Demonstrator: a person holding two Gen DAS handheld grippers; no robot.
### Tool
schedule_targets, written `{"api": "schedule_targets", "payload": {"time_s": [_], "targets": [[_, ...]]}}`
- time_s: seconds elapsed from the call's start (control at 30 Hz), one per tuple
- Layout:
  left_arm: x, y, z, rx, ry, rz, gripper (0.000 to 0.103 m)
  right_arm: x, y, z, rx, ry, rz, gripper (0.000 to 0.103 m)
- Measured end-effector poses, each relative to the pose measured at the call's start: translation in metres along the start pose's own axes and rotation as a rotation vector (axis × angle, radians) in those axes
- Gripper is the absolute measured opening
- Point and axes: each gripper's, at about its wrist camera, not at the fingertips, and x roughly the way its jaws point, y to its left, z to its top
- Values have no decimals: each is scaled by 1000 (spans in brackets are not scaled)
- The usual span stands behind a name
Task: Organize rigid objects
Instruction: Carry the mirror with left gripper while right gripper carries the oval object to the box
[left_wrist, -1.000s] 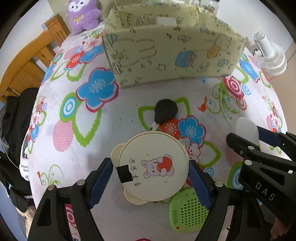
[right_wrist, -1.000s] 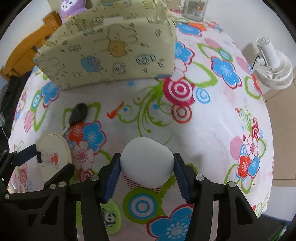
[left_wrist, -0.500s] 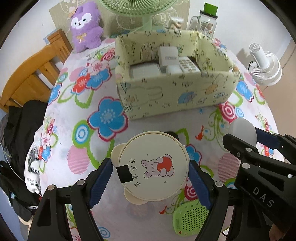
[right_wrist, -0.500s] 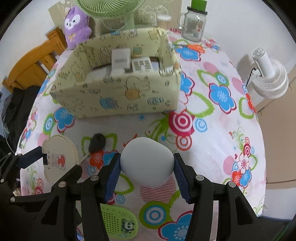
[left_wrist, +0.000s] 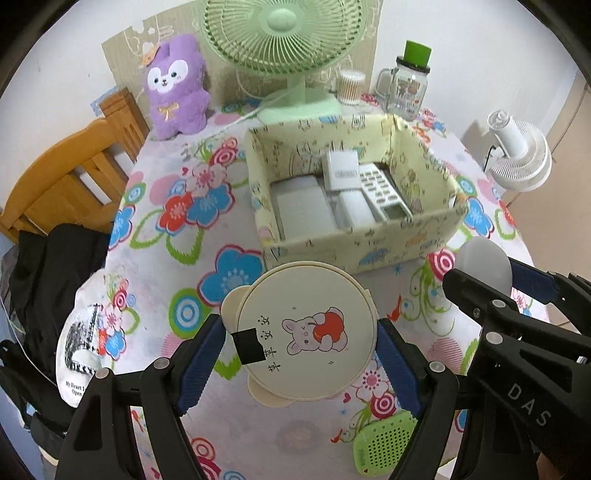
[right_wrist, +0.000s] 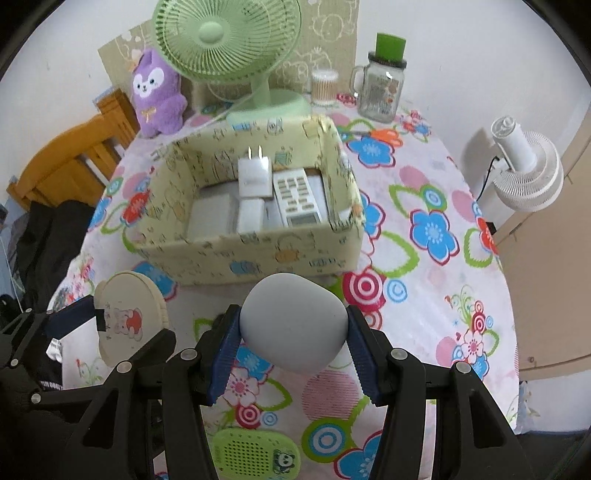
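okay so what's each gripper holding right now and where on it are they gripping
The left gripper holds the round cream case with the rabbit picture by its opposite side edges. The right gripper clamps the white egg-shaped object across its widest part.

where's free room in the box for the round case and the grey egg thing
Free: the left half of the yellow patterned box, over the flat grey slab. Crowded: its right side, with white charger and white remote.

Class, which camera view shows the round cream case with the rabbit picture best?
The left wrist view: the round cream case fills the centre, face-on between the left gripper's fingers. The right wrist view shows it small and tilted at the left edge.
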Motion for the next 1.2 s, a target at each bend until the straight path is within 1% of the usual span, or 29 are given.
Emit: {"api": "schedule_targets", "payload": {"time_s": [0.2,0.37,0.63,0.83,0.93,1.03,1.1,1.2], "targets": [[-11,9,9,-2,-27,-18,83,-13,9,10,4,-32,-14,58],[-17,14,14,1,-40,-18,83,-24,14,14,9,-51,-13,58],[-27,13,23,18,-69,-39,83,-38,15,21,22,-78,-35,58],[-28,8,33,23,-80,-41,83,-41,10,29,22,-87,-42,58],[-27,5,39,18,-84,-35,83,-41,9,35,6,-96,-39,58],[-24,2,46,2,-82,-12,83,-36,6,44,-18,-98,-16,58],[-23,1,50,-4,-78,-18,83,-33,5,51,-32,-92,4,58],[-19,-1,58,-13,-80,4,83,-29,3,59,-55,-96,12,58]]}}
